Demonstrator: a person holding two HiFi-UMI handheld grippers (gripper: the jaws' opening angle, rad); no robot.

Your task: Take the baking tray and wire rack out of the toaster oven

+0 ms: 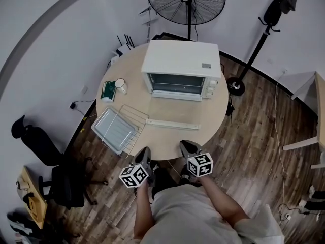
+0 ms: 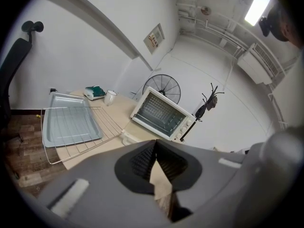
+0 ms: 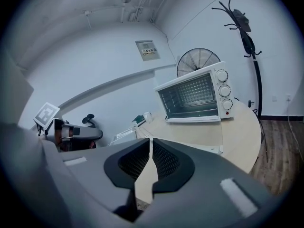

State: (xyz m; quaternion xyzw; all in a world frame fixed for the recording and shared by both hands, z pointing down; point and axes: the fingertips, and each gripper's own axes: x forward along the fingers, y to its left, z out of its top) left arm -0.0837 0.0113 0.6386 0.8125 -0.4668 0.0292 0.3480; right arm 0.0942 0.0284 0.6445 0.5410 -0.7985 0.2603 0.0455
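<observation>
The white toaster oven stands at the back of the round table, its glass door folded down flat, with the handle bar toward me. The grey baking tray lies on the wire rack at the table's left edge; both also show in the left gripper view, tray on rack. My left gripper and right gripper hover side by side at the table's near edge, both shut with nothing between the jaws. The oven looks empty inside.
A white mug and a green packet sit at the table's left, behind the tray. A standing fan is behind the oven and a coat stand at the right. A black office chair stands at the left.
</observation>
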